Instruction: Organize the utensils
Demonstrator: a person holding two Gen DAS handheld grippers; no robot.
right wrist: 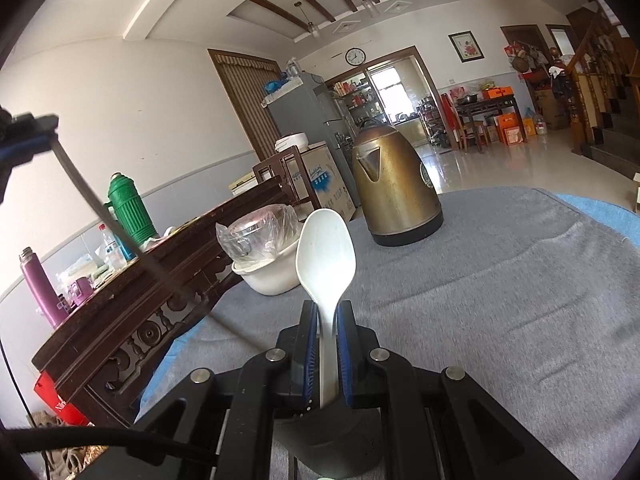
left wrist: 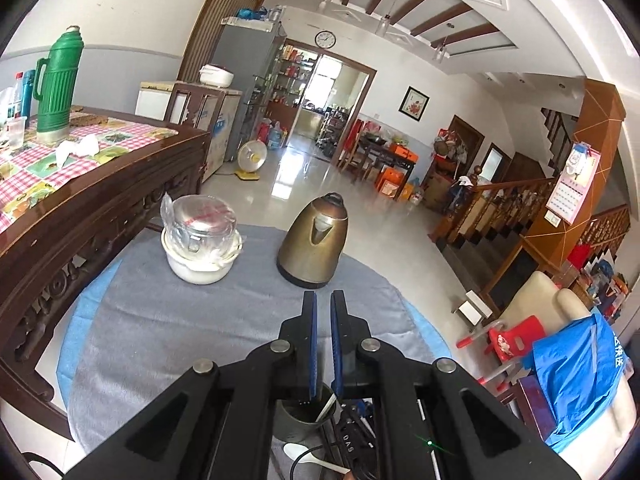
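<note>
My right gripper [right wrist: 328, 309] is shut on the handle of a white plastic spoon [right wrist: 326, 248], whose bowl stands up ahead of the fingers. A dark grey cup [right wrist: 332, 440] sits just below that gripper. My left gripper [left wrist: 323, 300] is shut, and in the right wrist view this left gripper [right wrist: 28, 136] grips the top of a long thin metal utensil [right wrist: 100, 208] that slants down toward the cup. In the left wrist view the metal utensil [left wrist: 329, 402] reaches into the grey cup [left wrist: 296, 416]. A white spoon bowl [left wrist: 300, 450] shows beside it.
A brass-coloured kettle [left wrist: 312, 244] and a white bowl with a plastic-wrapped lid [left wrist: 200, 240] stand at the far side of the grey cloth [left wrist: 180, 340]. A dark carved wooden table [left wrist: 80, 208] with a green thermos [left wrist: 58, 84] borders the left.
</note>
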